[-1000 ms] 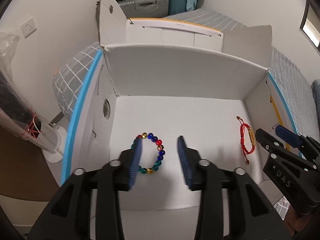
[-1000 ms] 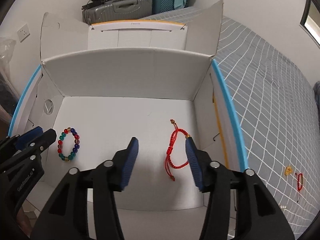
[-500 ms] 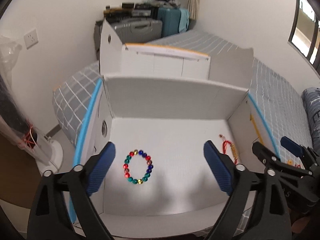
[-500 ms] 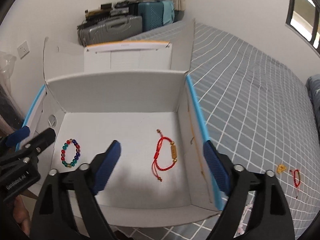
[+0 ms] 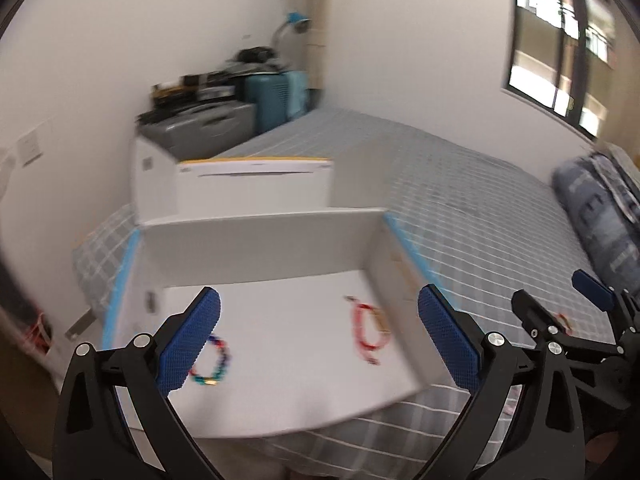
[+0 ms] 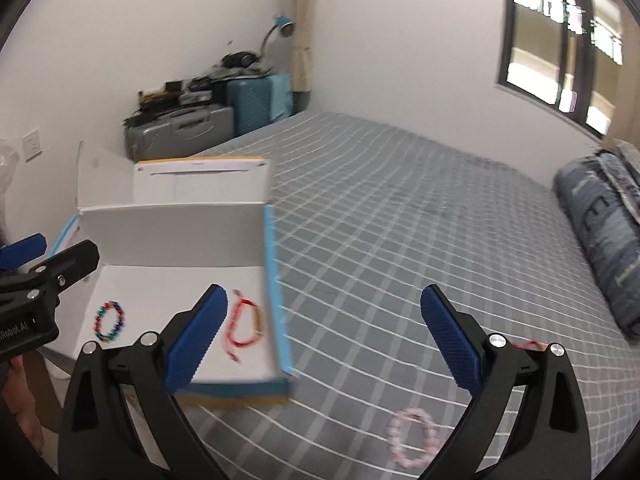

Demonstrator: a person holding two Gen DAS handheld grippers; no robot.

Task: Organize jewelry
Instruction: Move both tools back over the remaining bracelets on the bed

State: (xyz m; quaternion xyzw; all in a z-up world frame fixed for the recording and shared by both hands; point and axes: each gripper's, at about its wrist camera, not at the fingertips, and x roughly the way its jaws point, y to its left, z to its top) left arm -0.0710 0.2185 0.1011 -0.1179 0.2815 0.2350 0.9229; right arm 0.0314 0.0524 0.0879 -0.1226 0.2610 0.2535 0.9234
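Left gripper point(image 5: 319, 330): jaws are opening, already standing wide, with nothing between the pads — it is holding nothing.
Right gripper point(image 6: 323, 330): jaws are opening too, spread wide and empty, hanging over the bed point(image 6: 400, 208) just right of the box point(image 6: 172, 220).
Beaded bracelet point(image 5: 210, 362): lying on the box floor, just beyond the left gripper's left pad, partly hidden behind it.
Red cord bracelet point(image 5: 368, 330): lying on the box floor between the left gripper's pads as seen, nearer the right one; clear of both.
Done so far: two bracelets appear to be sitting inside the box, well apart from each other.
Pink bracelet point(image 6: 412, 442): waiting on the bed, low and near the right gripper's right finger — blurred, but plainly outside the box.
Small red piece point(image 6: 530, 345): peeking out on the bed behind the right gripper's right finger; too hidden to tell what it is.
Still left: at least these pieces on the bed are likely going into the box next.
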